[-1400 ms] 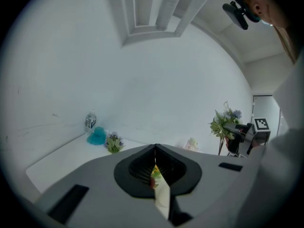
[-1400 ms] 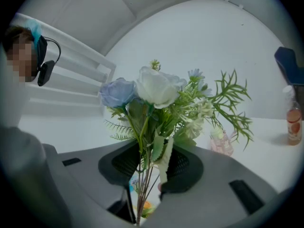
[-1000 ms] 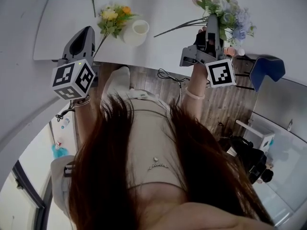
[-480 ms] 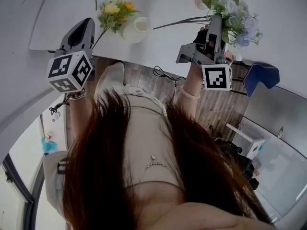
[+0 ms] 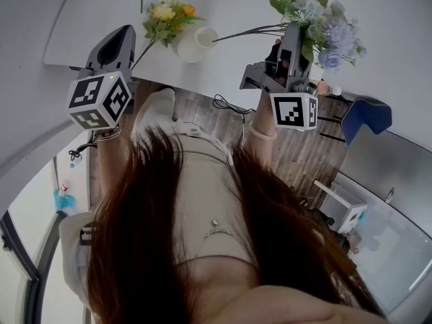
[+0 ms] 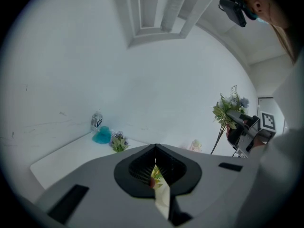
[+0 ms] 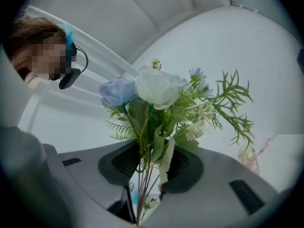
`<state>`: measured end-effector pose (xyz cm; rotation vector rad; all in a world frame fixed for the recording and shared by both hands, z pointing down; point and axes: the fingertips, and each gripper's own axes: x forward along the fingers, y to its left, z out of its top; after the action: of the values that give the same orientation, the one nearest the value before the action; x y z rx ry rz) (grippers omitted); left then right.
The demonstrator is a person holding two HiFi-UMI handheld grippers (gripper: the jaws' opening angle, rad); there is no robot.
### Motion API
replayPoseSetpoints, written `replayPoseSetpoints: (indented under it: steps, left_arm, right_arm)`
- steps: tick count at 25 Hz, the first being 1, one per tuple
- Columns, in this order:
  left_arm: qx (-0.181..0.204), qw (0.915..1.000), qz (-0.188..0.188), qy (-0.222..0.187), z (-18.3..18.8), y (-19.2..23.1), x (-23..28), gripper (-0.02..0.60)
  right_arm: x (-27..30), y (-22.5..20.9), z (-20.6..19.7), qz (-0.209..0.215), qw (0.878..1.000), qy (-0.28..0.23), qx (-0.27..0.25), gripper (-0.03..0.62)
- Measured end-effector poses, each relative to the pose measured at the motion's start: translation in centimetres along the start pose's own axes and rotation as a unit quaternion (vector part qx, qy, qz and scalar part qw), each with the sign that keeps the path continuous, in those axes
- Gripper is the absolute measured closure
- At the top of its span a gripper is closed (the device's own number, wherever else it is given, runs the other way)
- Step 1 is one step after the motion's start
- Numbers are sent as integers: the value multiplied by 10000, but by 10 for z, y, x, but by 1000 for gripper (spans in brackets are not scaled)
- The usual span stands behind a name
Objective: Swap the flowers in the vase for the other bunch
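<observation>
Across the top of the head view runs a white desk (image 5: 101, 5) with a rounded near edge, set against plain white walls. Below that edge a wood floor (image 5: 297, 147) shows, with a dark cable (image 5: 228, 104) lying on it. A blue chair (image 5: 368, 113) stands at about three o'clock, and a white cabinet (image 5: 343, 208) lower down at four.

The white vase (image 5: 196, 42) stands on the desk at twelve o'clock, its mouth open and bare. The yellow and orange bunch (image 5: 167, 13) lies on the desk just beside it, at the vase's ten o'clock. Its stem slants down towards seven o'clock, past the left hand-held gripper (image 5: 125, 31). That gripper's jaws are pressed together with nothing between them. Its own view shows only a thin slit, and through it a scrap of yellow bloom.

The right hand-held gripper (image 5: 295, 27), at one o'clock, pinches the stems of the blue and white bunch (image 5: 325, 29). It holds them clear above the desk, well apart from the vase. The blooms spread towards two o'clock and the stem ends poke out towards nine. In the right gripper view the stems run straight down between the jaws.

Farther back on the desk, the left gripper view shows a small bottle (image 6: 97, 120), a turquoise object (image 6: 101, 136), a little posy (image 6: 118, 141) and a pale pink item (image 6: 194, 145).
</observation>
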<state>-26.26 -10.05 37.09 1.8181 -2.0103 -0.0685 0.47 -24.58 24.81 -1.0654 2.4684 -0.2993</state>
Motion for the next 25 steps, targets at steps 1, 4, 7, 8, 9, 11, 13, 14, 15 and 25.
replayPoseSetpoints:
  steps: [1, 4, 7, 8, 9, 11, 13, 14, 15, 25]
  left_arm:
    - [3, 10000, 13, -6, 1, -1, -2, 575]
    - [17, 10000, 52, -18, 4, -3, -6, 577]
    - [19, 10000, 86, -10, 6, -6, -8, 576]
    - [20, 9999, 98, -3, 7, -7, -9, 576]
    - [20, 9999, 111, 6, 8, -10, -11, 575]
    - [19, 9999, 131, 29, 9, -12, -14, 575]
    - [8, 9999, 139, 51, 5, -8, -11, 576]
    - [-2, 9999, 141, 56, 3, -4, -9, 576]
    - [-12, 9999, 143, 58, 0, -1, -7, 577]
    - [-69, 9995, 280, 82, -6, 7, -10, 577]
  right_arm:
    - [0, 1, 0, 19, 10000, 11, -28, 454]
    - [0, 5, 0, 88, 9999, 42, -113, 454]
    - [1, 9, -2, 150, 9996, 96, -239, 453]
    - [1, 10, -2, 173, 9994, 113, -281, 453]
    - [1, 12, -1, 199, 9992, 130, -318, 453]
    - [1, 16, -4, 251, 9988, 170, -390, 453]
    - [3, 19, -16, 305, 9981, 236, -480, 451]
    - [5, 21, -25, 333, 9976, 277, -533, 451]
    - [7, 22, -33, 359, 9971, 318, -588, 450]
    - [11, 32, -71, 510, 9927, 533, -953, 445]
